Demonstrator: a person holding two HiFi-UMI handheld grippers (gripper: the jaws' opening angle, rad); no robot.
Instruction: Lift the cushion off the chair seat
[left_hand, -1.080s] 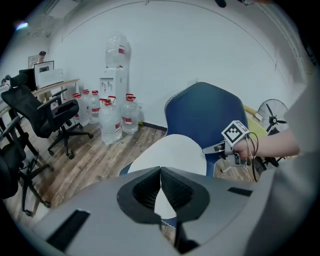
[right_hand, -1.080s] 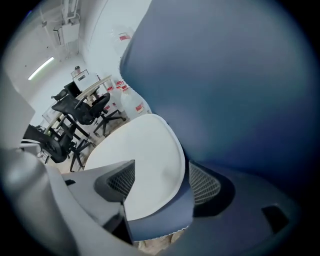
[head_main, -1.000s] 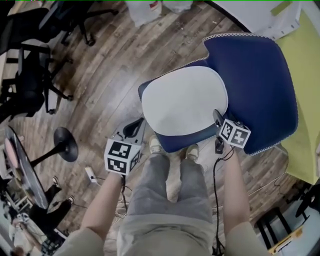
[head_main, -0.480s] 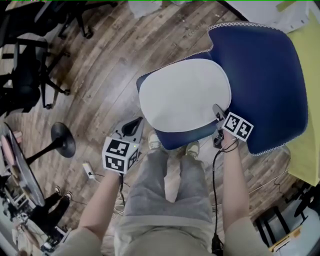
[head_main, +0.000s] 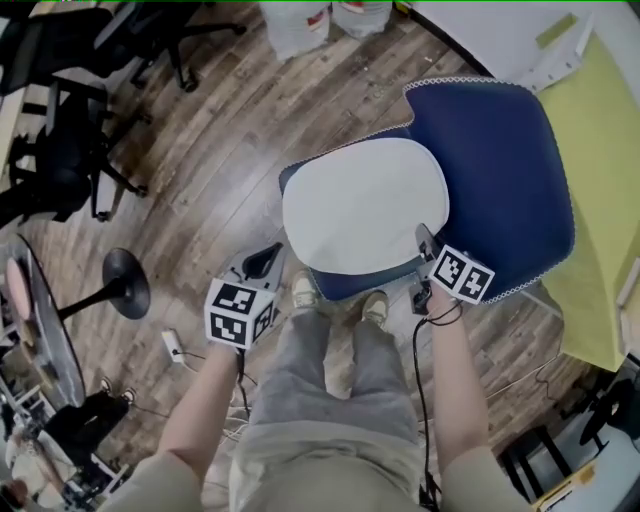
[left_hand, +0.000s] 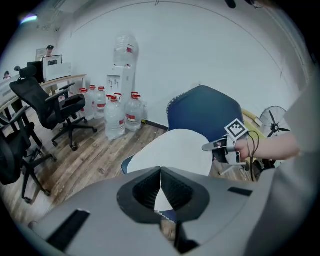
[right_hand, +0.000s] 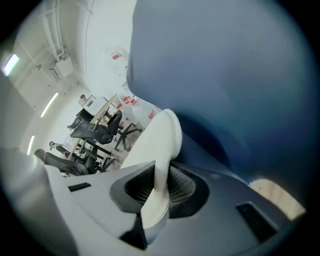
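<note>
While the white oval cushion (head_main: 365, 205) lies across the seat of the blue upholstered chair with white stitched edging (head_main: 500, 170), the right gripper (head_main: 422, 240) pinches the cushion's front right edge. Its jaws have just been closing, and the right gripper view shows the soft white rim squeezed between the ribbed dark pads (right_hand: 184, 189), with the rest of the cushion running away from the jaws over the blue seat. A dark shadow sits under that rim on the chair side. The left gripper (head_main: 266, 258) hangs off the seat's front left corner, above the brown wooden plank floor (head_main: 230, 150) and apart from the cushion. In its own view its jaws are pressed together at the tips with nothing caught between them, and the cushion and the other gripper show beyond. The person's legs in grey trousers (head_main: 335, 390) stand just in front of the seat, between the two forearms. Black office chairs (head_main: 60, 150) stand well to the left. Large clear water bottles (left_hand: 115, 117) are grouped by the white wall behind them. A yellow-green surface (head_main: 600, 200) lies to the right of the blue chair.
</note>
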